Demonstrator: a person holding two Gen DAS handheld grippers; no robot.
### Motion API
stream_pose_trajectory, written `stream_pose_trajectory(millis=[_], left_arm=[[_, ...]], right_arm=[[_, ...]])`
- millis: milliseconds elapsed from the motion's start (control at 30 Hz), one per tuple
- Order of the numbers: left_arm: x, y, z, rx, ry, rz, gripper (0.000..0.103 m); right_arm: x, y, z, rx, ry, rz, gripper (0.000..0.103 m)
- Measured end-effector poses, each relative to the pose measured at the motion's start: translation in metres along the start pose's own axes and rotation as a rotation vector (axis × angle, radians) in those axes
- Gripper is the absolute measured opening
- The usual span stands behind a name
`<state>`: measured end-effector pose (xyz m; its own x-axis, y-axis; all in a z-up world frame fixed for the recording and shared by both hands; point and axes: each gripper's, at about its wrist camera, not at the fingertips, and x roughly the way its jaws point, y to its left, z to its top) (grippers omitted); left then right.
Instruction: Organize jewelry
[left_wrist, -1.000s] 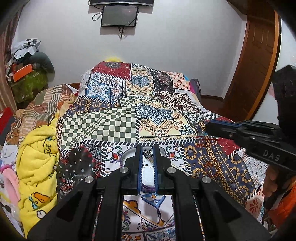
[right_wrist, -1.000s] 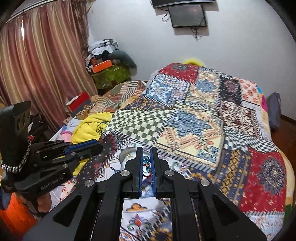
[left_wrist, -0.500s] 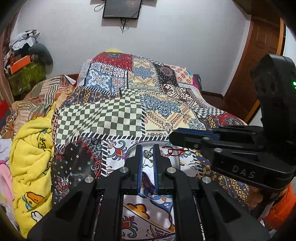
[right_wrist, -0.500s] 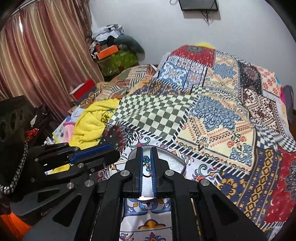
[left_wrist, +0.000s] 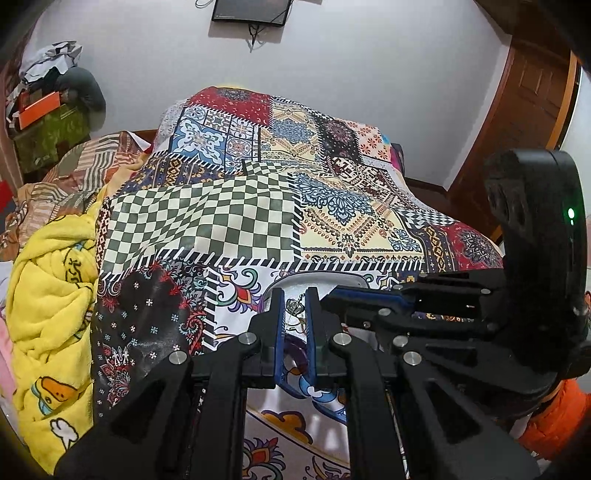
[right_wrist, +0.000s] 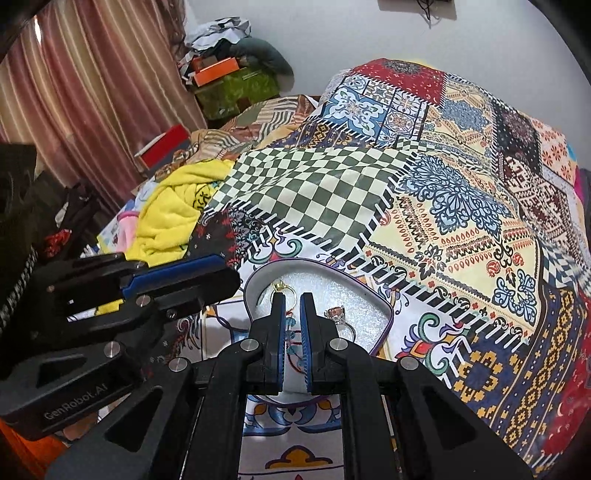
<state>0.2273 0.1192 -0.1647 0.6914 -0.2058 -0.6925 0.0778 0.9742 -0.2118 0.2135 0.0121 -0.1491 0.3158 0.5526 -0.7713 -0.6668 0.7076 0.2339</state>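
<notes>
A white tray with a purple rim (right_wrist: 369, 299) lies on the patchwork bedspread (right_wrist: 461, 240). In it I see a gold ring (right_wrist: 282, 288) and a silver ring with a pink stone (right_wrist: 338, 315). A red cord and a bluish piece show through the slit of my right gripper (right_wrist: 292, 301), which hovers over the tray's near side, shut and holding nothing. My left gripper (left_wrist: 297, 301) is shut too, over the same tray (left_wrist: 314, 277); a small crown charm (left_wrist: 293, 305) shows between its fingers. Each gripper appears in the other's view: left gripper (right_wrist: 184, 273), right gripper (left_wrist: 354, 301).
A yellow blanket (left_wrist: 48, 295) is bunched at the bed's left side. Boxes and clothes (right_wrist: 229, 74) are piled by the curtain (right_wrist: 74, 92). A wooden door (left_wrist: 528, 110) stands at the right, and a screen (left_wrist: 251, 11) hangs on the far wall.
Both grippers have come down and forward toward the tray and closer to each other. The tray and rings now show larger. Jaw gaps are unchanged.
</notes>
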Motion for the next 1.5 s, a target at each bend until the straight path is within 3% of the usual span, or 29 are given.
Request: stream_pose_trajectory(millis=[200,400,967,1067,1267,1500], left_arm=[[0.002,-0.002,0.002,-0.001,0.006,-0.008,0.009],[0.008,-0.014,-0.001,0.018,0.035,-0.028,0.009],[0.022,-0.041,-0.016,0.065,0.120,-0.011,0.009],[0.019,-0.041,-0.015,0.064,0.124,-0.003,0.010],[-0.006,-0.042,-0.006,0.062,0.064,0.040,0.027],[-0.033,-0.044,0.001,0.037,0.017,0.066,0.038]], right_arm=[[-0.002,0.003,-0.003,-0.037,0.012,-0.039,0.007],[-0.023,-0.009,-0.007,-0.013,-0.029,-0.075,0.020],[-0.059,-0.038,-0.021,0.060,-0.076,-0.130,0.022],[-0.065,-0.040,-0.024,0.065,-0.085,-0.146,0.030],[-0.086,-0.044,-0.031,0.077,-0.117,-0.180,0.035],[-0.114,-0.058,-0.042,0.113,-0.141,-0.227,0.035]])
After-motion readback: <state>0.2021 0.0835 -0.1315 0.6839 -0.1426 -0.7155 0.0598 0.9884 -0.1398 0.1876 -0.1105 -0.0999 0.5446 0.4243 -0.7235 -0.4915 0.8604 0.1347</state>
